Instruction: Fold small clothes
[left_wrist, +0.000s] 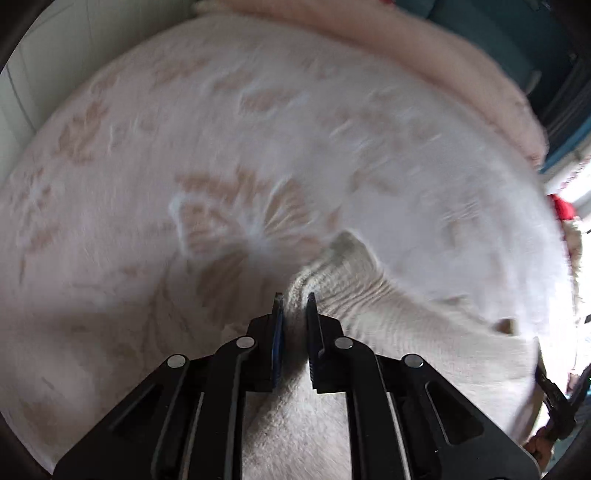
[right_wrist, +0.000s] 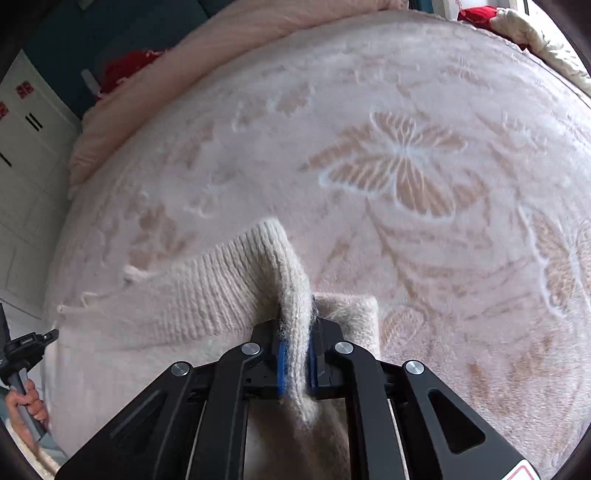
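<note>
Both claws pinch the same knitted piece. In the left wrist view the left claw (left_wrist: 294, 295) is low in the middle, its two fingers nearly together with a fold of the cream sweater (left_wrist: 388, 332) squeezed between them. This view is blurry, so the knit ribs are hard to make out. The sweater runs from the bottom middle out to the lower right of the frame, lying on the pink blanket (left_wrist: 184, 166).

The right wrist view is sharper. The right claw (right_wrist: 295, 332) sits low in the middle, nearly closed on a thick ridge of the sweater (right_wrist: 207, 295), which stands up between the blue pads. Only this view shows the loose yarn tassels (right_wrist: 129, 275) along the sweater's edge at middle left, and a hand (right_wrist: 27, 406) on a gripper handle at the lower left edge.

The blanket has big butterfly shapes (right_wrist: 402, 162) and lots of bare room at the upper right. A pink quilt (right_wrist: 229, 33) borders it along the top left. White cupboards (right_wrist: 26, 155) stand at the far left, with small red stickers too tiny to read.
</note>
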